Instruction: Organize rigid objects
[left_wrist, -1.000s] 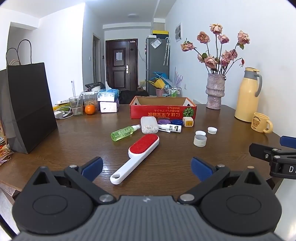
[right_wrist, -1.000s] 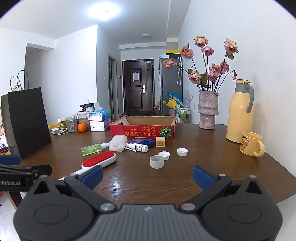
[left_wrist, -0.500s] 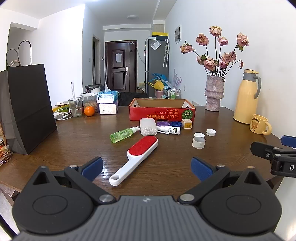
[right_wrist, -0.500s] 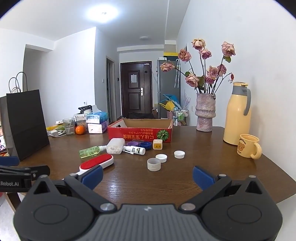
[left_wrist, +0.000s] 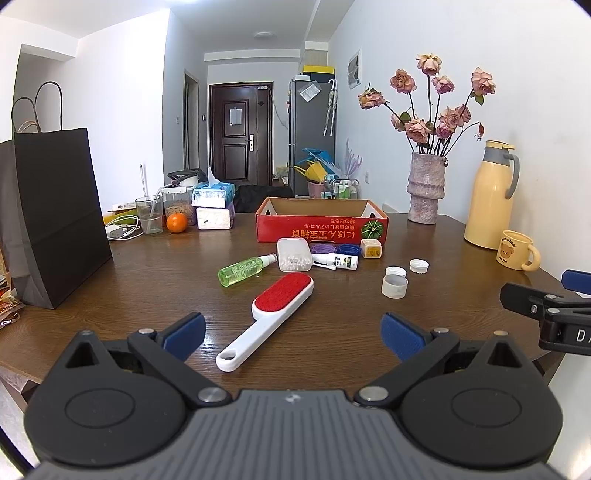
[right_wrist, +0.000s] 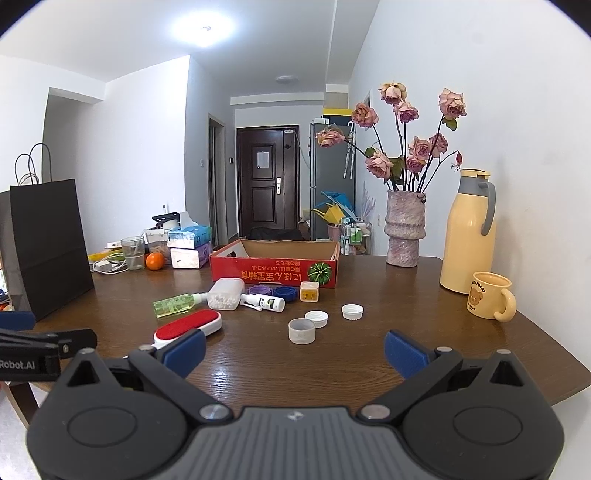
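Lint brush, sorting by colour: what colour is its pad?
Red pad on the lint brush, white handle; clearest in the left wrist view.

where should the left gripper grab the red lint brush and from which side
Grip the lint brush by its narrow white handle, which lies flat and points toward the open left gripper. Come down from above, fingers straddling the handle's width; the red head is much wider.

"Robot.AI" on left tongs (right_wrist: 48, 363); box print unreadable.

Left hand-held gripper (left_wrist: 291, 332) spread wide, empty, lint brush (left_wrist: 271, 314) just ahead, red box (left_wrist: 321, 227) beyond
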